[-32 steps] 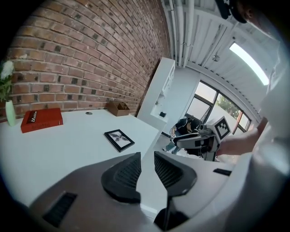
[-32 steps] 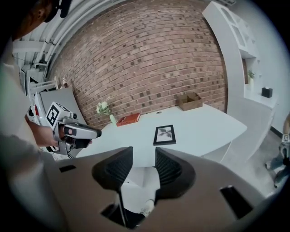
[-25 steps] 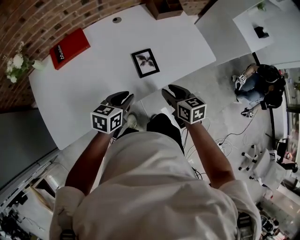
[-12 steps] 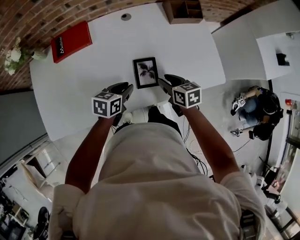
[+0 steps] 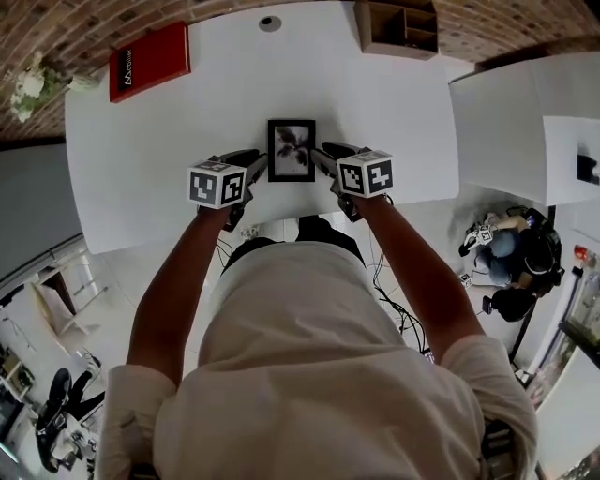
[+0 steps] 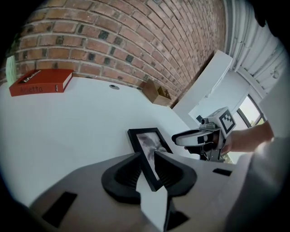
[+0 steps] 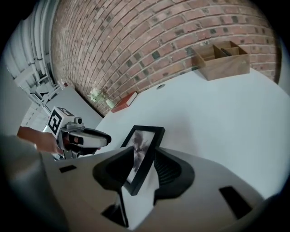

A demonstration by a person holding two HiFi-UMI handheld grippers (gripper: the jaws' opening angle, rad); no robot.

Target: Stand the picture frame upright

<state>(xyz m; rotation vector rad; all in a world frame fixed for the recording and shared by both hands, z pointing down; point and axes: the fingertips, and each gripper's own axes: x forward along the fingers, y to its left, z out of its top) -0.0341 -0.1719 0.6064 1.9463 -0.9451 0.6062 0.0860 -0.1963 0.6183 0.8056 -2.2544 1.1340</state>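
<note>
A black picture frame (image 5: 291, 148) with a dark flower print lies flat on the white table (image 5: 141, 159). My left gripper (image 5: 251, 167) sits at the frame's left edge and my right gripper (image 5: 323, 155) at its right edge. In the left gripper view the frame (image 6: 149, 142) has its near left edge running between the open jaws of the left gripper (image 6: 146, 156). In the right gripper view the frame (image 7: 144, 138) has its right edge between the jaws of the right gripper (image 7: 144, 152), which are closing but still stand apart from it.
A red book (image 5: 148, 61) lies at the table's far left by a vase of flowers (image 5: 33, 84). A wooden box (image 5: 398, 26) stands at the back against the brick wall. Another white table (image 5: 516, 103) is to the right, and a person (image 5: 511, 253) sits on the floor.
Both grippers have moved forward from the table's near edge to the two sides of the frame. The frame itself has not moved on the table.
</note>
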